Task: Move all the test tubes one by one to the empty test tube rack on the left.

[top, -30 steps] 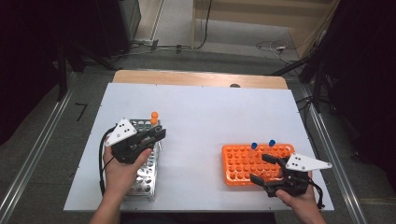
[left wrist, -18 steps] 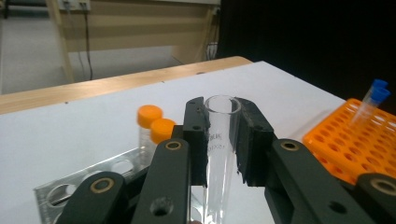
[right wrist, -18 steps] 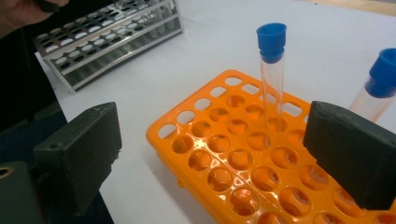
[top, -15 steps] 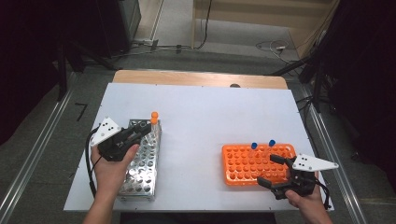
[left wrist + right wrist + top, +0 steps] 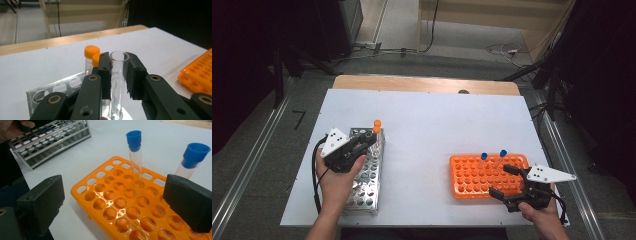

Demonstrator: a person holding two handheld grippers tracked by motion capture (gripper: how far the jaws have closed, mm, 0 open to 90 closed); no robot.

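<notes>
1. The left gripper (image 5: 117,75) is clamped on an uncapped clear glass test tube (image 5: 118,75); in the left gripper view the pads press on both of its sides just below the open mouth.

2. The tube stands roughly upright, long axis vertical, over the far end of the metal rack (image 5: 364,170), which lies at about 8 o'clock on the white table (image 5: 437,120) in the high view. Whether its foot is seated in a hole or hangs just above one I cannot tell.

3. Two orange-capped tubes (image 5: 92,60) stand in the metal rack just beyond the held tube, at about 11 o'clock from it in the left gripper view, close but apart.

4. The right gripper (image 5: 512,182) stands wide and empty over the near right corner of the orange rack (image 5: 472,175), at about 4 o'clock on the table. Its jaws have just been opening, with nothing between them.

5. Two blue-capped tubes (image 5: 135,157) stand in the orange rack's far row, at about 12 and 2 o'clock from the right gripper, long axes near vertical, the right one leaning a little.

6. The orange rack lies at about 3 o'clock from the left gripper, well apart; if the glass tube is bound there, the right hand is nearer to receive it.

7. Faint print runs down the glass tube, too small to read; no brand shows.
</notes>
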